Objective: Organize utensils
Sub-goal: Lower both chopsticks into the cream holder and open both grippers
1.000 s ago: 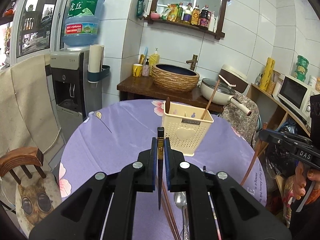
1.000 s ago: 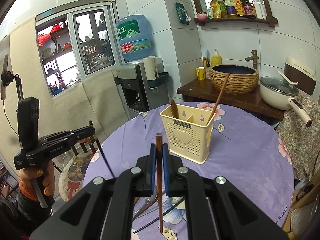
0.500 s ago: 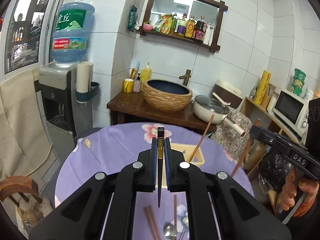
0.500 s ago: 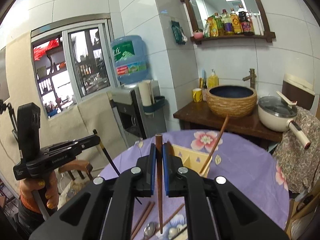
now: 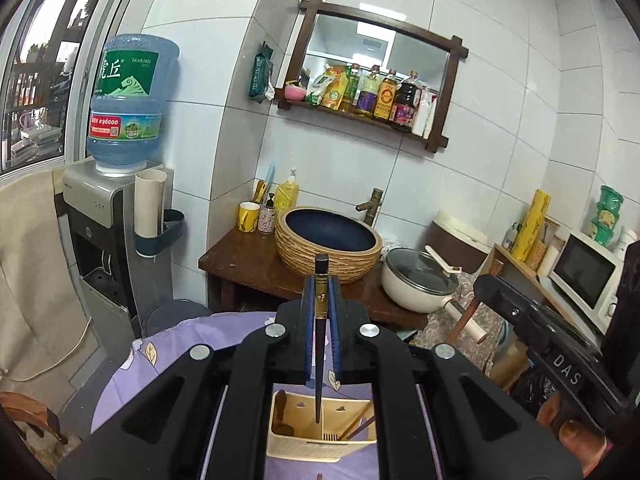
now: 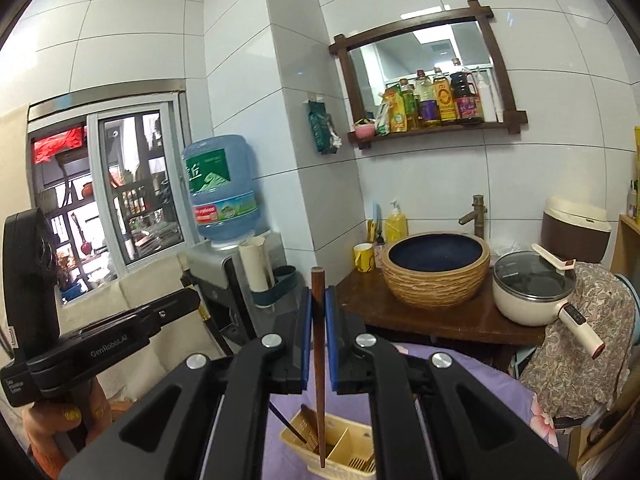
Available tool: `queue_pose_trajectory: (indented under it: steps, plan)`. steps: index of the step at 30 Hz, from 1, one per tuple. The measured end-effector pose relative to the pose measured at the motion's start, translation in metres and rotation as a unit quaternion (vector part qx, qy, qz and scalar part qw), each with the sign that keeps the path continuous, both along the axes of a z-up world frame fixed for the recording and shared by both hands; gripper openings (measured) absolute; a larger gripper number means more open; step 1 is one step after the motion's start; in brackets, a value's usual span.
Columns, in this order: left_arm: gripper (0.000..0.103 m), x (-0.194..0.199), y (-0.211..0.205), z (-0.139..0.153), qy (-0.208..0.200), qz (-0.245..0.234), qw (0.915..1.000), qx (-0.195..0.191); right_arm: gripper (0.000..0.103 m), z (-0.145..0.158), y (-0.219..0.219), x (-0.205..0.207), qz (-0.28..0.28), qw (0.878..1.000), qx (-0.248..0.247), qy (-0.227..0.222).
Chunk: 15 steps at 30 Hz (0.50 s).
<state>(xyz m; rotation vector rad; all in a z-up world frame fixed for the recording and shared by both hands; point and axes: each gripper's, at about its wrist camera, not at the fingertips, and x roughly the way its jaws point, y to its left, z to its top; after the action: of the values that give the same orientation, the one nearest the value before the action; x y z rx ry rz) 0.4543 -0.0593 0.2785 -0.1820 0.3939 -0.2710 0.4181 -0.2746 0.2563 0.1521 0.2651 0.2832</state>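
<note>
The left gripper (image 5: 321,292) had its jaws clamped on a black chopstick (image 5: 319,344), held upright with its tip hanging over the middle compartment of the cream utensil holder (image 5: 320,446). The right gripper (image 6: 318,312) likewise pinched a brown chopstick (image 6: 319,364), its tip dipping toward the same holder (image 6: 320,454) from above. The holder stood on the desk (image 5: 168,360), which wore a purple floral cloth, and already carried a wooden utensil (image 5: 280,404) in its left compartment and brown chopsticks (image 5: 360,426) leaning at the right. Beyond the desk, a woven basin (image 5: 328,240) and a lidded white pan (image 5: 418,284) sat on a dark wooden counter at the far wall.
</note>
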Motion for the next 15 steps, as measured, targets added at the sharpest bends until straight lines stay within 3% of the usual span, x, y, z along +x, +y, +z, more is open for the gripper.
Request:
queue_pose_trajectory:
  steps: [8, 15]
  plan:
    - [0.007, 0.031, -0.014, -0.066, 0.05, 0.008, 0.9986, 0.017, 0.007, -0.061, 0.0, 0.033, -0.03, 0.998, -0.007, 0.045]
    - [0.007, 0.041, -0.018, -0.121, 0.094, 0.004, 0.9952, 0.029, 0.007, -0.104, 0.005, 0.037, -0.041, 0.996, -0.014, 0.073]
